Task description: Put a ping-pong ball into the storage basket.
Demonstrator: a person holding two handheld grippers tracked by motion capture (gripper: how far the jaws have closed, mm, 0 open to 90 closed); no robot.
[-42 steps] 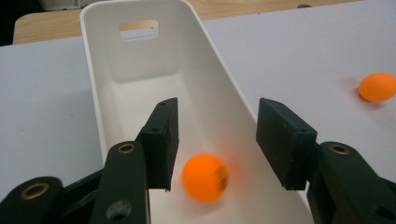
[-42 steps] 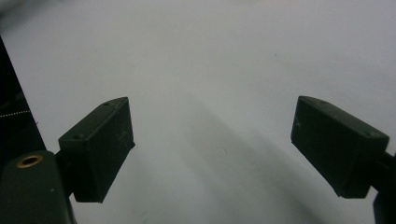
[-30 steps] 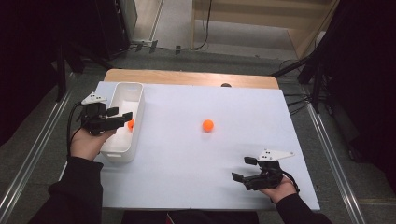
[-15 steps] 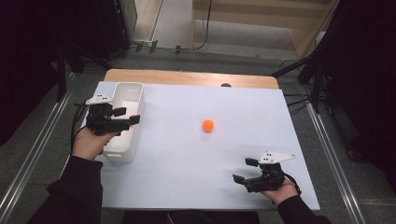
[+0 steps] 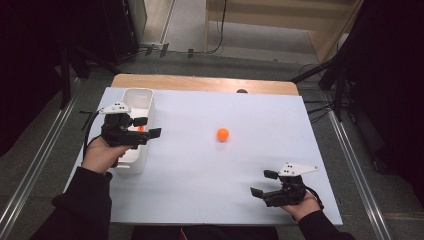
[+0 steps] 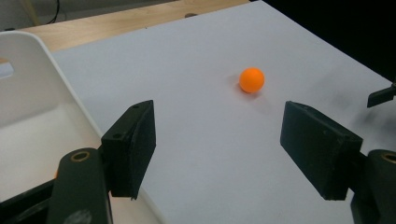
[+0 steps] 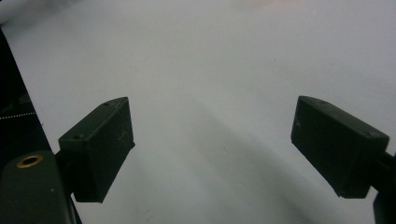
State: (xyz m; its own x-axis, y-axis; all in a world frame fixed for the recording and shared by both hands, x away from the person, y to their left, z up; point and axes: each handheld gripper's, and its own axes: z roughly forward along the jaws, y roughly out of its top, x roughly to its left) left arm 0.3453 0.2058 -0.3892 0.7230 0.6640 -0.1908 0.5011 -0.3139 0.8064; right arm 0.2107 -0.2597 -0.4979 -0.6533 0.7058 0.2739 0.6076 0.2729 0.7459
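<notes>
Left claw [image 5: 147, 128] over the right rim of the white bin [image 5: 142, 97], left side of the bench [image 5: 200, 200]. Jaws have just been opening; nothing between them. One orange ball [image 5: 141, 128] lies in the bin, just under the claw. Second orange ball [image 5: 222, 134] sits free on the white sheet, mid-bench, well apart to the right. Right claw [image 5: 260, 183] at near right, jaws wide, empty, low over bare sheet.
</notes>
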